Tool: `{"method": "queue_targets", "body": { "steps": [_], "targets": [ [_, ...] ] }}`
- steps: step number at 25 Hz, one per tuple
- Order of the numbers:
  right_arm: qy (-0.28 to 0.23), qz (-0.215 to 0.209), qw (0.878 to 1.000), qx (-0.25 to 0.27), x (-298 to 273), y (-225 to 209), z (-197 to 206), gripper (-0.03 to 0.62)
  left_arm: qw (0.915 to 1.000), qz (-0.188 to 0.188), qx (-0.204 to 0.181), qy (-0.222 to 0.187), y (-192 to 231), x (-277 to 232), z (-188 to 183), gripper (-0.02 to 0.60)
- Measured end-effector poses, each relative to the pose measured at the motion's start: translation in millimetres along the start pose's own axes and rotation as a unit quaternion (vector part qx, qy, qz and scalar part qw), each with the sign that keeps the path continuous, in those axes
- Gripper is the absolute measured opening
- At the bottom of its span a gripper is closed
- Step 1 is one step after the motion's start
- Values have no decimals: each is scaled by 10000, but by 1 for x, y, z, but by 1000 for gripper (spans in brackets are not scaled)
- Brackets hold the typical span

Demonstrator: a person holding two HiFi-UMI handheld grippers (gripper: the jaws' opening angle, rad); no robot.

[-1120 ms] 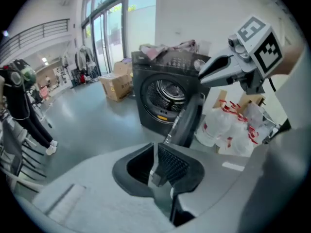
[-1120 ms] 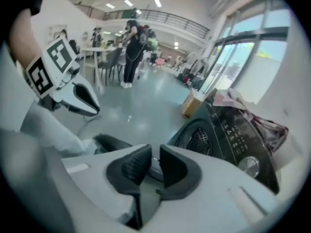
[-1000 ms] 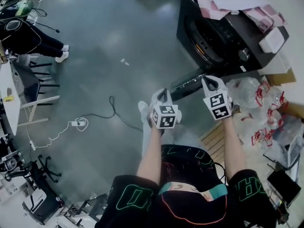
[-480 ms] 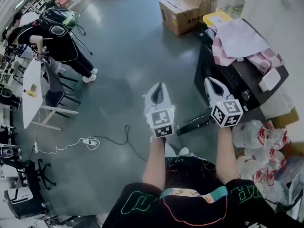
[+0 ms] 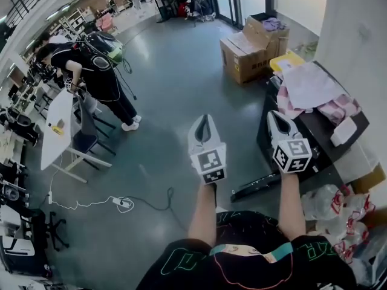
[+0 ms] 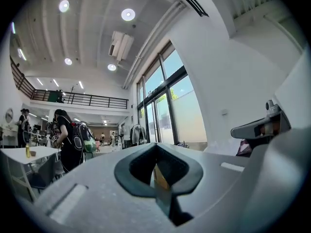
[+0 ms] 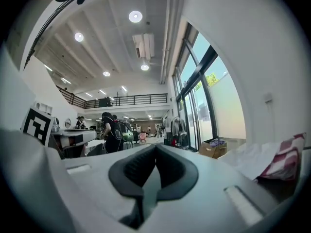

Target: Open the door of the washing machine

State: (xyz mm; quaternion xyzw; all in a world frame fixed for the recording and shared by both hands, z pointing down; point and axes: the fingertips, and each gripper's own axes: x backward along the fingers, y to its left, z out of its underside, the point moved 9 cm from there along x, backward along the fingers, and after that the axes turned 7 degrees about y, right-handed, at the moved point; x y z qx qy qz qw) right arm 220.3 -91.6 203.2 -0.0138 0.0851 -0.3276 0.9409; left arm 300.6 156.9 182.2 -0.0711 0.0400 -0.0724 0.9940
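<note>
We stand on a wide grey concrete floor [image 5: 175, 71]. The black boxy washing machine [image 5: 323, 125] is at our right against the white wall, with a heap of white and pink checked cloths [image 5: 314, 89] on its top. Our own right tool covers most of its front, so we cannot tell how the door stands. A flat black slab [image 5: 260, 186] juts out low from that front; it may be the door swung out, or some other panel.

The grey left gripper [image 5: 204, 121] and the grey right gripper [image 5: 277, 116] are held up level, side by side and pointing out into the room. Each has its dark pads pressed together with nothing between them.

This fits a door waiting to be pulled as well as one already swung wide. To do this step well, we judge that we should look down at the machine's front before anything else. We should also keep both tools clear of the cloths.
</note>
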Motion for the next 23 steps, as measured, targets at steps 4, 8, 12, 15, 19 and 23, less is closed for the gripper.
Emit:
{"method": "queue_targets", "body": {
  "steps": [4,8,12,15,19,23],
  "targets": [
    [47,64,9995,314,3,4,-59,3,9998,26,140,-105,8,-6,-55,11],
    [-28,193,9986,494,5,-16,-57,3,9998,52,134,-169,-11,-18,-52,10],
    [-144,242,9987,434,-9,-51,-14,3,9998,40,-17,-198,-39,-42,-14,9],
    [-181,220,9987,417,-24,-66,15,3,9999,-12,-88,-143,-48,-59,15,11],
    [-284,316,9979,486,-19,-53,10,3,9998,48,-70,-198,-38,-52,15,10],
    [-274,365,9969,641,2,-20,-23,3,9997,103,61,-228,-16,-25,-10,9]
  ]
}}
